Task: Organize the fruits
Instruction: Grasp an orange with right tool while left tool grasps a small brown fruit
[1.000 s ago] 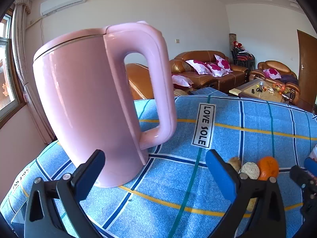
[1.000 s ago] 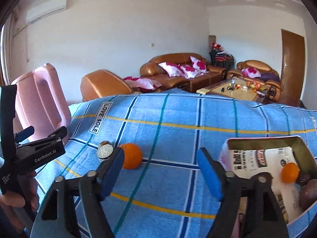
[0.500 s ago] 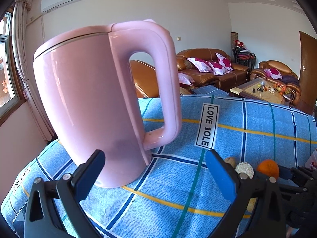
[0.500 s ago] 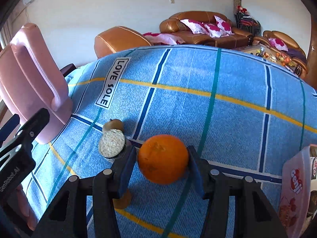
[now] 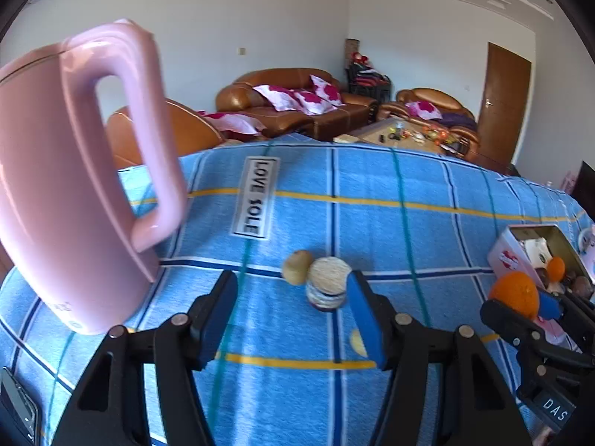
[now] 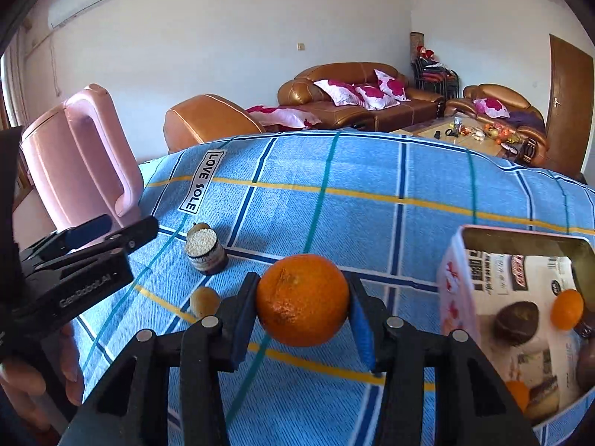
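Observation:
My right gripper [image 6: 303,306] is shut on a large orange [image 6: 302,300] and holds it above the blue checked cloth; the orange also shows in the left wrist view [image 5: 515,294]. A pink tin box [image 6: 452,278] at the right holds a small orange [image 6: 567,309], a dark brown fruit [image 6: 516,317] and other fruit. My left gripper [image 5: 292,310] is open and empty, low over the cloth. A small brown fruit [image 5: 296,266] lies beside a jar [image 5: 329,284] ahead of it. Another small yellow-brown fruit [image 6: 203,300] lies near the right gripper's left finger.
A tall pink kettle [image 5: 70,186] stands on the cloth at the left. The cloth [image 5: 372,223] covers the whole table. Brown sofas [image 6: 353,100] and a coffee table stand beyond the far edge. A dark phone-like object [image 5: 16,412] lies at the near left corner.
My right gripper has lifted the orange off the cloth and carried it right, toward the tin box. My left gripper has swung right, away from the kettle, toward the jar.

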Available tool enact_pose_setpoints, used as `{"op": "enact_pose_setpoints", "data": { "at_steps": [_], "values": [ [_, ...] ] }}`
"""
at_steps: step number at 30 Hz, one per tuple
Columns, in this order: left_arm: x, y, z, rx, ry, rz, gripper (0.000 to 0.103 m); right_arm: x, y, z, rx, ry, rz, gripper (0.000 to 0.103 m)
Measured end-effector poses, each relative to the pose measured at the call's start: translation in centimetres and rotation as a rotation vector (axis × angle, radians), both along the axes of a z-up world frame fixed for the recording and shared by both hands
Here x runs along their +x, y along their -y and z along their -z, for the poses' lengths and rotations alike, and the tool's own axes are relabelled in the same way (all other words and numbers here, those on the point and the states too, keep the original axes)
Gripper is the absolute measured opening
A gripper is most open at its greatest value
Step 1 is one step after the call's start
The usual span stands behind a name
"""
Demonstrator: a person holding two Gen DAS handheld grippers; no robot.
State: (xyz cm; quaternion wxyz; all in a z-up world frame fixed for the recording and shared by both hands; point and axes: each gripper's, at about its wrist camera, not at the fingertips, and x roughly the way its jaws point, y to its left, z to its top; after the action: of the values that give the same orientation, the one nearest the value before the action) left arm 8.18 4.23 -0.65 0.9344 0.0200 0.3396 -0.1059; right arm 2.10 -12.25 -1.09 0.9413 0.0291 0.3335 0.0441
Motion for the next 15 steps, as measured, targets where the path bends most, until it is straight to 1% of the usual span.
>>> {"op": "enact_pose_setpoints", "data": {
  "at_steps": [2,4,6,7,10,11,13,15],
  "values": [
    [-0.1,1.4,0.3,-0.006,-0.029,0.054,0.047,-1.3,0.7,0.1,-0.001,0.014,0.005,0.048],
    [-0.4,2.9,0.8,0.027,-0.04,0.1,0.041,-2.1,1.3,-0.1,0.039,0.035,0.018,0.048],
    [-0.8,4.4,1.3,0.072,-0.054,0.139,0.041,-2.2,1.8,0.0,0.058,0.036,0.029,0.048],
    [-0.8,4.7,1.3,0.076,-0.062,0.146,0.039,-2.0,1.9,0.1,0.068,0.027,0.029,0.048],
    [-0.3,4.7,1.8,0.064,-0.114,0.144,0.036,-1.4,1.9,0.3,0.081,0.01,0.02,0.048],
    [0.0,4.8,2.1,0.075,-0.14,0.136,0.03,-1.3,1.9,0.4,0.082,0.011,0.018,0.048],
    [0.5,5.1,2.8,0.093,-0.177,0.137,0.029,-1.4,1.8,0.4,0.082,0.012,0.01,0.048],
    [0.4,5.4,2.7,0.119,-0.177,0.132,0.029,-1.5,1.7,0.5,0.079,0.008,0.003,0.048]
  ]
}}
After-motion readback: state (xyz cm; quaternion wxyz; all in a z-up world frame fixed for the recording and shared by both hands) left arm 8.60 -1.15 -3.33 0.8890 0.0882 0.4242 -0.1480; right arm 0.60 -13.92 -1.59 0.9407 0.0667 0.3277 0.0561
